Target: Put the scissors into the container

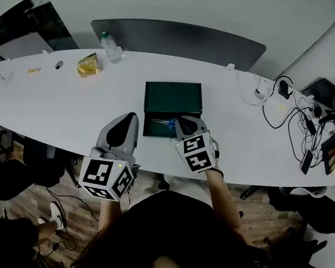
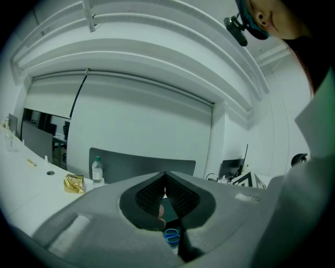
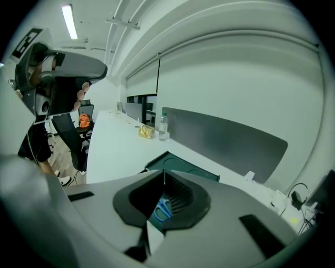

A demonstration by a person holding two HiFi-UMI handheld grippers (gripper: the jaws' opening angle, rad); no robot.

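A dark green container (image 1: pixel 150 128) lies open on the white table (image 1: pixel 86 105), its lid (image 1: pixel 173 97) folded back behind it. Blue-handled scissors (image 1: pixel 165 123) lie inside the tray. My right gripper (image 1: pixel 187 124) hovers over the tray's right front corner, jaws shut with nothing between them. In the right gripper view the scissors (image 3: pixel 163 208) show below the closed gripper (image 3: pixel 164 172), with the lid (image 3: pixel 180 168) beyond. My left gripper (image 1: pixel 131 116) is left of the container, near the table's front edge. Its own view shows the left gripper (image 2: pixel 165 175) with pads meeting, and the scissors (image 2: pixel 171 236) beneath them.
A water bottle (image 1: pixel 111 47) and a gold foil packet (image 1: pixel 88 65) sit at the back left. Cables, chargers and phones (image 1: pixel 305 126) crowd the right end of the table. A dark panel (image 1: pixel 179 39) stands behind the table. The person's body fills the lower middle.
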